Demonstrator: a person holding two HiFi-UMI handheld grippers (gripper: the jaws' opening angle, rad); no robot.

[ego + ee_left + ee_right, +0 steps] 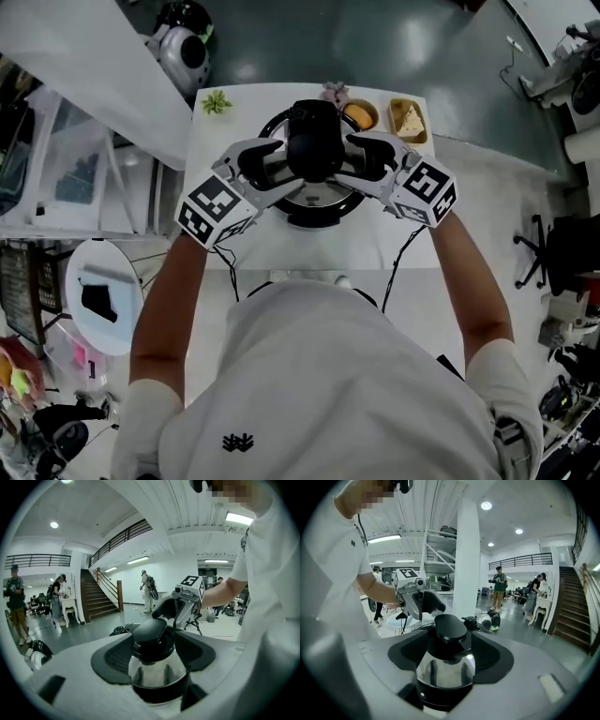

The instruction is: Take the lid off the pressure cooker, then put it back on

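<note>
Left claw [272, 169] and right claw [361, 167] gape around the seemingly lidded cooker [317, 214].

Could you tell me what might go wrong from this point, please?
Both the left gripper and right gripper stand open around the lid's black knob, from opposite sides; closing together, they might collide or pinch unevenly and slip on its rounded top. A tilted lift could jam the lid on the pressure cooker or nudge it towards the small dishes behind.

The lid [157, 671] is shiny silver, its knob [150, 632] black. The table [356, 248] is white. The left gripper [272, 164] and right gripper [367, 161] are grey, with black-and-white square markers.
</note>
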